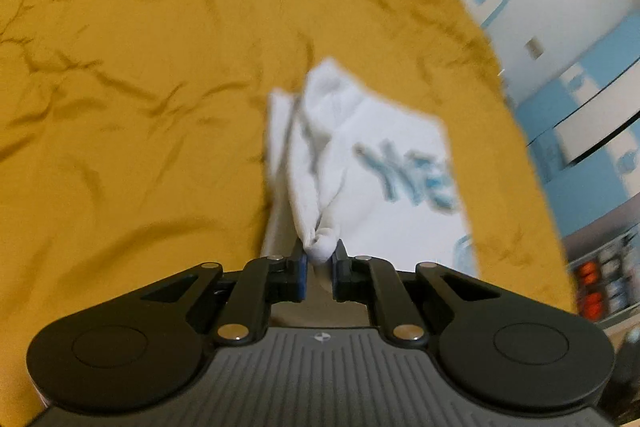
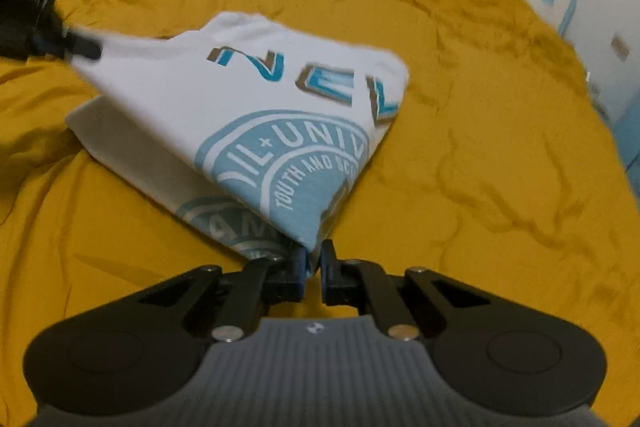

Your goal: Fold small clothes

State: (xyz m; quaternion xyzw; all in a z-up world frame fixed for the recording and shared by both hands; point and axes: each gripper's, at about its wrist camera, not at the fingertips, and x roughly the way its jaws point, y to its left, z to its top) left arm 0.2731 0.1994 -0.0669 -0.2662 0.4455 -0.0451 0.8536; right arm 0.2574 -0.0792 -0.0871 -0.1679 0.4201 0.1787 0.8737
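T-shirt [image 2: 240, 95]: soft white knit cloth, matt, with flat light-blue print. Bedspread [image 2: 480, 107]: mustard-yellow cloth, matt, finely creased. Right claw [image 2: 315, 263]: matt black plastic links, bright metal rivets, blue pads, ribbed grey body. Left claw [image 1: 320, 259]: same finish.

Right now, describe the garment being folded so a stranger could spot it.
Look at the wrinkled mustard-yellow bedspread. On it lies a small white cotton T-shirt, pinched at two corners by the right gripper and left gripper. Only it carries light-blue lettering and a round emblem.

left wrist: close, angled down | right wrist: close, angled down | shared: white shirt [image 1: 372, 163], yellow bedspread [image 2: 500, 147]
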